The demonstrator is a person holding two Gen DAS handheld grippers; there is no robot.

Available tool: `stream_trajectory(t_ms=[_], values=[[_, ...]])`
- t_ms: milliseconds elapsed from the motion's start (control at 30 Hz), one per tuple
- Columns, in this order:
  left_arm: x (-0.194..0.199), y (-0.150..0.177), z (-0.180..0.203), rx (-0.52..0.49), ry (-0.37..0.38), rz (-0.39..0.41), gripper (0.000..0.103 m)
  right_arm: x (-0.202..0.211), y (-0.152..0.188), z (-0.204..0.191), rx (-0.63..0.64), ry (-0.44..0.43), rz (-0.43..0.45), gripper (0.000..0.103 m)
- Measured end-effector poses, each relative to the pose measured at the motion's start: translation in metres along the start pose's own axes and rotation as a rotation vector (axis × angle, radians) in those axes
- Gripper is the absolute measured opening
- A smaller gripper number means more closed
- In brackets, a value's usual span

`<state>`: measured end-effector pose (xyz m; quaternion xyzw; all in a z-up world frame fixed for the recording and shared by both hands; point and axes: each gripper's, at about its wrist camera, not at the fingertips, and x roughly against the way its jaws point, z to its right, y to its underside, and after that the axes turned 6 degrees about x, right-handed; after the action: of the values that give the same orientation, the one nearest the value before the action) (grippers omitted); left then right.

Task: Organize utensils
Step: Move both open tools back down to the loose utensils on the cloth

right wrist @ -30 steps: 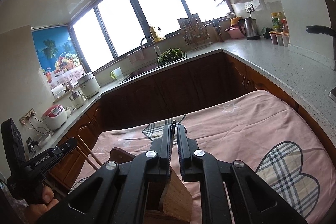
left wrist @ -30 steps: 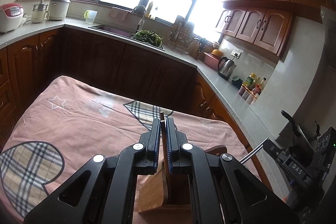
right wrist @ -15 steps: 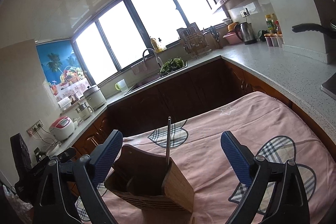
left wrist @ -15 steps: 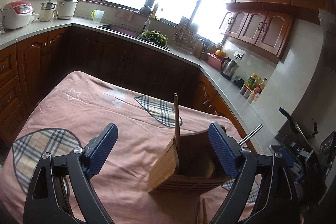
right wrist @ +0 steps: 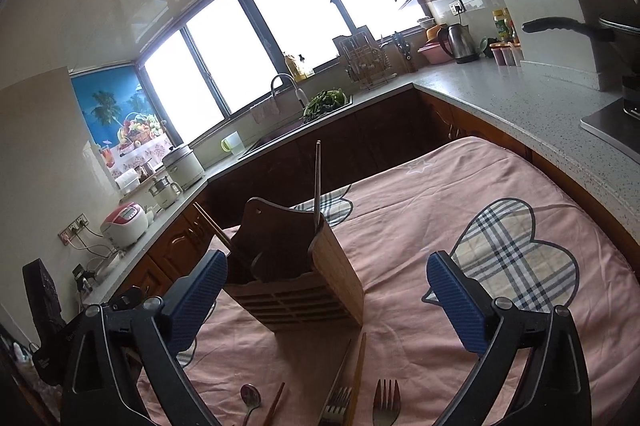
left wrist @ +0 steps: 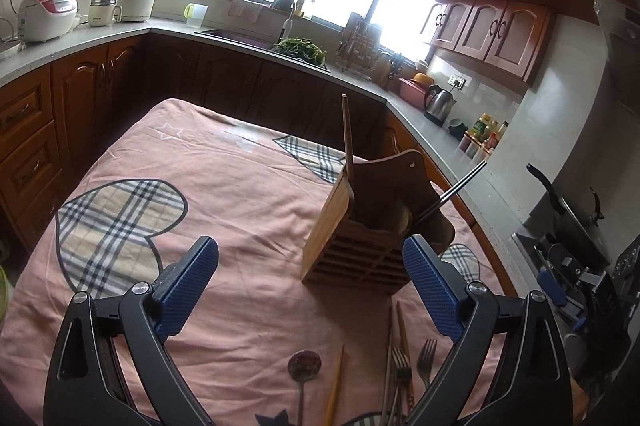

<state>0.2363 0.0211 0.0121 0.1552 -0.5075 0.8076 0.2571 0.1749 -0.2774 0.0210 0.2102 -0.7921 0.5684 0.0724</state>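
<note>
Your left gripper and right gripper: jaws just opened wide, nothing gripped; holder stands ahead.

Utensil holder stands on table cloth, ahead of left gripper, toward its right finger. Two sticks stand in it. Spoon, forks, chopsticks lie nearer, between the fingers.
</note>
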Motion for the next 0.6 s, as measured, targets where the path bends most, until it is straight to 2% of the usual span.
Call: stream_trajectory(t_ms=[333,600], values=[[0.022,0.038,-0.003,0.0,0.016,-0.036,0.096,0.031,0.034,0.001,-0.013,0.018,-0.042,0.101],[0.034,0.058,-0.009,-0.012,-0.002,-0.054,0.096,0.047,0.056,0.002,-0.023,0.026,-0.063,0.101]])
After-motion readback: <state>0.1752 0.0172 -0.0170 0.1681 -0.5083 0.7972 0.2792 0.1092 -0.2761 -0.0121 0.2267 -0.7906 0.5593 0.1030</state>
